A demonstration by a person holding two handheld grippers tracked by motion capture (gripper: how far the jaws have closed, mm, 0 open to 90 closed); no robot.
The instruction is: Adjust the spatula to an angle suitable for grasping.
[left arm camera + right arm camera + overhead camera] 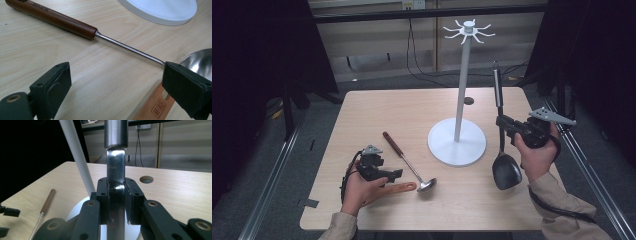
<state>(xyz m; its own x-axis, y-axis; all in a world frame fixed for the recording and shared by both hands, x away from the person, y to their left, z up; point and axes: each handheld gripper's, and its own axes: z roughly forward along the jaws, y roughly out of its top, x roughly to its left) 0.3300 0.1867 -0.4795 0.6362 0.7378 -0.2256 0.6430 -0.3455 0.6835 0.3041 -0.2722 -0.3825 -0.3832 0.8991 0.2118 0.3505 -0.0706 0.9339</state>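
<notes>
Right gripper view: spatula (115, 170) between tool (116, 192) pads.

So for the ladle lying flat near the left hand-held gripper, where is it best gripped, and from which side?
Probably the brown wooden handle of the ladle, taken from above with the jaws across it. It is the thickest, straight part and lies flat on the table, apart from the white stand's base. The thin steel shaft looks likelier to slip.

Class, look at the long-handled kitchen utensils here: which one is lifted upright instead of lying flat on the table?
The black spatula with the steel handle, clamped upright in the right gripper. The wooden-handled steel ladle lies flat on the light wooden table.
</notes>
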